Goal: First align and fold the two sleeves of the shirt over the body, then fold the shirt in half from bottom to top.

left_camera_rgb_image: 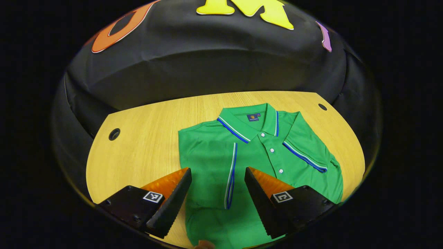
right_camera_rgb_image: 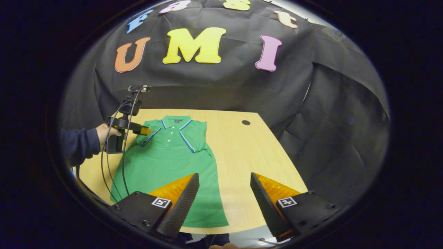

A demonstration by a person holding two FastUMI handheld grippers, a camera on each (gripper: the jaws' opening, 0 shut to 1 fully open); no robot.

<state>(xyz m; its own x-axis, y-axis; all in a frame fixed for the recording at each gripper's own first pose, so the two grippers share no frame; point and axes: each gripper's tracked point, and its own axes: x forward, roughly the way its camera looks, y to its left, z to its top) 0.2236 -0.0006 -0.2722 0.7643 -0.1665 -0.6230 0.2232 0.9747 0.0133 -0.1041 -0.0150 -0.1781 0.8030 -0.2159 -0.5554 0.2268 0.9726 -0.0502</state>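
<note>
The green shirt (left_camera_rgb_image: 242,162) lies flat on the wooden table (left_camera_rgb_image: 145,138), front side up, collar at the far end. Both sleeves are already folded in over the body, and their striped edges show on the chest. The bottom half is not folded up yet, so that looks like the next job.

In the left gripper view, the left gripper (left_camera_rgb_image: 218,193) hangs above the shirt with its jaws wide apart and nothing in them. The folded sleeve (left_camera_rgb_image: 211,162) with the striped edge sits right between the jaws, just past the tips. The collar (left_camera_rgb_image: 249,126) is farther ahead.

In the right gripper view, the right gripper (right_camera_rgb_image: 225,197) has its jaws spread open too, and they hold nothing. The lower side edge of the shirt lies between its jaws, nearer to the one on the left. The bottom hem (right_camera_rgb_image: 204,223) is close in front of that jaw. Far ahead, a hand (right_camera_rgb_image: 105,133) holds the other gripper beside the shirt's shoulder.

The shirt looks soft, thin and light. It will bend and droop when it is lifted, and the sleeves could slide out of place. It will not break. A good place to pinch is the two bottom corners, one for each gripper, lifting slowly and evenly up to the collar.
</note>
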